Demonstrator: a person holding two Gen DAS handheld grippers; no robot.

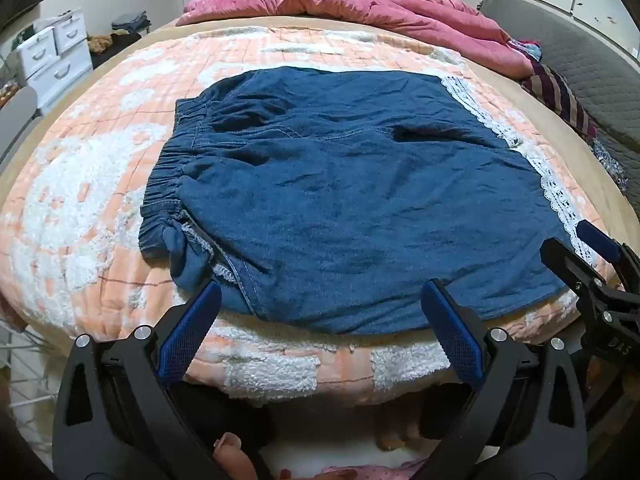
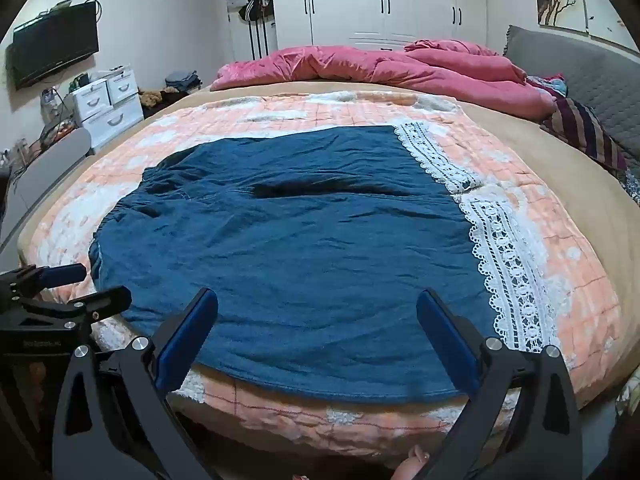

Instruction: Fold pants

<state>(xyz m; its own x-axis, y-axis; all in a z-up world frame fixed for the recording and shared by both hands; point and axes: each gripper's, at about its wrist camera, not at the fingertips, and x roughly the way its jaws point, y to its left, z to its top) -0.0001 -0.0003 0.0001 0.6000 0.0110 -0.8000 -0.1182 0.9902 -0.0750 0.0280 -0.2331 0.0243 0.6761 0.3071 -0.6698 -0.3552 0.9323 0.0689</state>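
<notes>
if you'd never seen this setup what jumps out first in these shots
The blue denim pants lie spread flat across the middle of the peach and white quilt, white lace trim along their right-hand hems. Both grippers hang open at the near edge of the bed, the left gripper by the waistband end, the right gripper by the lace end. A crumpled pink duvet is heaped at the far side.
</notes>
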